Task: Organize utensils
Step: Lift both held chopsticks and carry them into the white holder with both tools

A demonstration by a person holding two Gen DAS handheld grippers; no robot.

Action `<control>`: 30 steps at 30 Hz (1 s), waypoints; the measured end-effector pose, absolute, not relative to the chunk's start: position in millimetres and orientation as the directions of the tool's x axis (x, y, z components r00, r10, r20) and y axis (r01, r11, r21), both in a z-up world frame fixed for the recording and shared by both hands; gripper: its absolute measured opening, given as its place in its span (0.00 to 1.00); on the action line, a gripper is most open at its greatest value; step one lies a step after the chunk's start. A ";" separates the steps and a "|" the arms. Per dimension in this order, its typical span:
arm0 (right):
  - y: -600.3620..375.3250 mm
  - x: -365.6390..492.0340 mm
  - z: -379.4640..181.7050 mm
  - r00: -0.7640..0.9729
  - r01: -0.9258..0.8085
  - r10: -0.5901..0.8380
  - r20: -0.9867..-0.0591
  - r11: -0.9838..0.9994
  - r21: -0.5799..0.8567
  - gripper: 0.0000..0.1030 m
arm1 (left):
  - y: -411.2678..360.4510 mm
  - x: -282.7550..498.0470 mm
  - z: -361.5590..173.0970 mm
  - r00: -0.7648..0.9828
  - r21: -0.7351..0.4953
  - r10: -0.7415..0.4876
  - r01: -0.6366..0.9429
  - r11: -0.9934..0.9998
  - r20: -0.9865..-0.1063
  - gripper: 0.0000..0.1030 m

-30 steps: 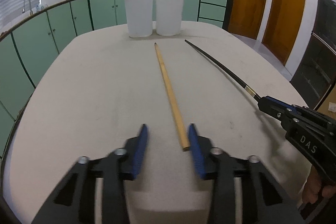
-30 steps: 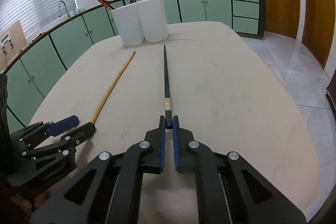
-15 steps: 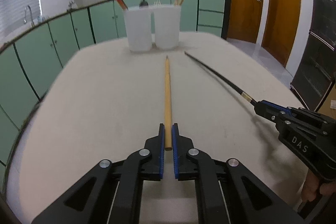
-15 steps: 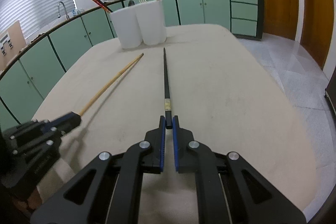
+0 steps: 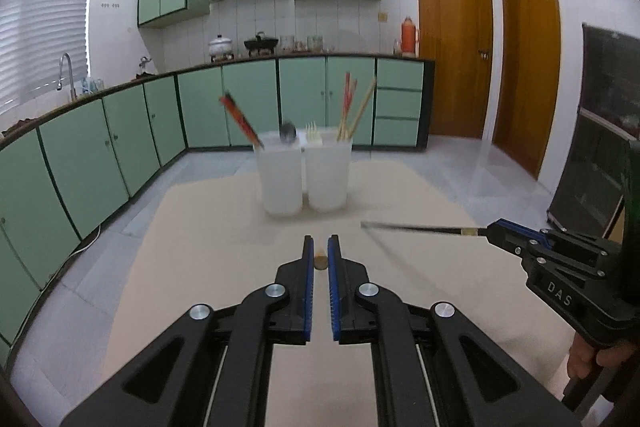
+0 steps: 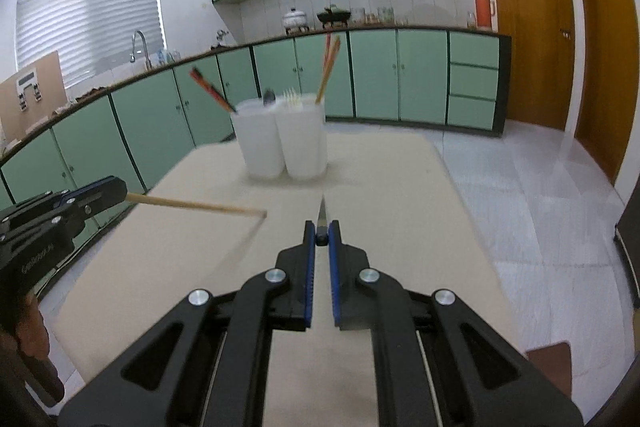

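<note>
My left gripper (image 5: 320,251) is shut on a wooden chopstick (image 5: 320,262), seen end-on between the blue pads; from the right wrist view the same wooden chopstick (image 6: 200,205) sticks out level above the table. My right gripper (image 6: 321,235) is shut on a black chopstick (image 6: 322,213), which the left wrist view shows as a thin black chopstick (image 5: 416,227) held off the table. Two white holder cups (image 5: 302,177) stand side by side at the table's far end, holding red and wooden chopsticks (image 5: 352,109), a spoon and forks.
The beige table (image 5: 192,267) runs from me to the cups (image 6: 284,139). Green kitchen cabinets (image 5: 100,147) curve round the left and back. Wooden doors (image 5: 452,43) stand at the right. A person's hand (image 5: 592,359) grips the right tool's handle.
The left gripper shut on the wooden chopstick. Both grippers then rose and tilted up, lifting both chopsticks off the table; the cups now sit lower in view.
</note>
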State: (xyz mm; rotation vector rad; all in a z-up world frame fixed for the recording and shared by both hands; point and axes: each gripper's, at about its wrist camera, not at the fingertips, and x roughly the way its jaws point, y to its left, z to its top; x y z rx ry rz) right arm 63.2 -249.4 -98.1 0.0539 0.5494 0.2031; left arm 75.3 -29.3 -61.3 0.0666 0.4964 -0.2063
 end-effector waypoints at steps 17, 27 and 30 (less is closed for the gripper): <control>-251.3 134.3 5.1 0.808 -0.321 0.347 -0.476 0.937 0.139 0.06 | -18.4 128.5 1.5 0.862 -0.051 -0.254 0.258 0.965 -0.438 0.06; -246.8 164.6 43.1 0.803 -0.374 0.396 -0.446 0.917 0.140 0.06 | -10.8 147.0 21.6 0.878 -0.044 -0.259 0.264 0.964 -0.404 0.06; -248.2 173.8 54.8 0.809 -0.380 0.406 -0.425 0.913 0.150 0.06 | -8.7 153.1 34.5 0.890 -0.033 -0.257 0.264 0.964 -0.376 0.06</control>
